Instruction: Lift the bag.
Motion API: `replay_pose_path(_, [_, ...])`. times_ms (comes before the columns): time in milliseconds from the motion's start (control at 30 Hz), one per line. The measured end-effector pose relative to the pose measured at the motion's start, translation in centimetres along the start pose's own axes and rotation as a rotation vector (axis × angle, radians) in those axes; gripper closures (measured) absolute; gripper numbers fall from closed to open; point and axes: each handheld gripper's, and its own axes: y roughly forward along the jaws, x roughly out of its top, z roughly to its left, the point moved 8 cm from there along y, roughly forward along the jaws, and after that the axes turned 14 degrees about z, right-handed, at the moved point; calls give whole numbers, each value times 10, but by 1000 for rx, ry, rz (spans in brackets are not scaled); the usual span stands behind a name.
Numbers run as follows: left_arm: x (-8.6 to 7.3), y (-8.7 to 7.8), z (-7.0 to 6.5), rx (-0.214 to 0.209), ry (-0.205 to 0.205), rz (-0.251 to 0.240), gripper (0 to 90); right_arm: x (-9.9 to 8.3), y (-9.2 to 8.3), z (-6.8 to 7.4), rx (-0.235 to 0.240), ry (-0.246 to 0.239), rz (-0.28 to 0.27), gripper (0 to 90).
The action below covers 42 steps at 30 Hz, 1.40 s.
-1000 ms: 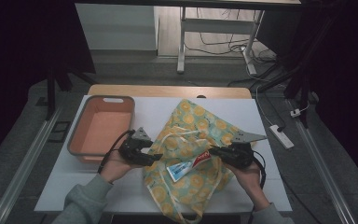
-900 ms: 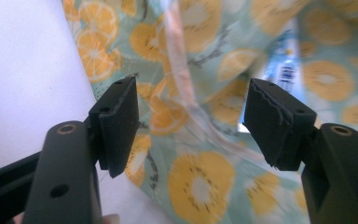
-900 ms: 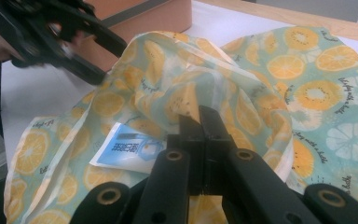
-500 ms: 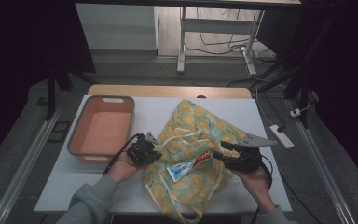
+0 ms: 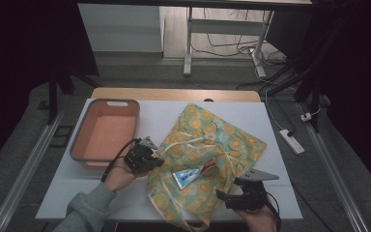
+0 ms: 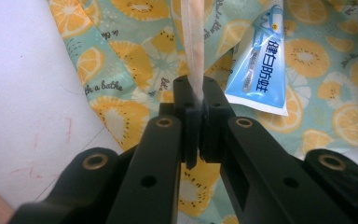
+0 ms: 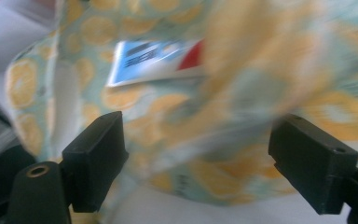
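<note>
— What has your left gripper [image 6: 193,100] got?

— Its jaws are pressed together on a pale drawstring [image 6: 192,46] that runs straight up from between them; in the high view that gripper [image 5: 150,161] sits at the left edge of the fruit-print bag [image 5: 207,145], just right of the orange tub [image 5: 107,133].

— And your right one?

— My right gripper [image 7: 196,154] is spread wide, a jaw at each side of its own view, with bag cloth [image 7: 261,84] between and beyond them; the picture is blurred, so I cannot tell whether either jaw touches the fabric; from above it [image 5: 227,195] is at the bag's lower right edge, near the table's [image 5: 149,113] front.

— Where is the toothpaste?

— The toothpaste tube [image 5: 193,174] lies flat on top of the bag, roughly midway between my two grippers; blue flat end toward my left [image 6: 261,60], red end toward the far right [image 7: 156,63].
</note>
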Motion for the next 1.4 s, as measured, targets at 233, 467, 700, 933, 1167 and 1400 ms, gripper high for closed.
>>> replay_pose_path(233, [-8, -2, 0, -15, -8, 1, 867, -15, 28, 10, 30, -73, 136, 699])
replay_pose_path(467, [-17, -8, -2, -31, -8, -5, 869, -8, 12, 12, 23, -157, 103, 890])
replay_pose_path(700, [-25, -39, -9, -97, -6, -83, 872, 16, -32, 9, 13, -193, -70, 895])
replay_pose_path(933, [-26, -84, -7, -147, -21, -230, 875, 46, -72, 8, -2, -222, -202, 895])
replay_pose_path(1167, [-18, -114, -13, -139, 7, -307, 878, 88, -98, 4, -20, -256, -300, 896])
replay_pose_path(1400, [-9, -155, -11, -109, 12, -422, 879, 122, -131, 8, -77, -300, -380, 896])
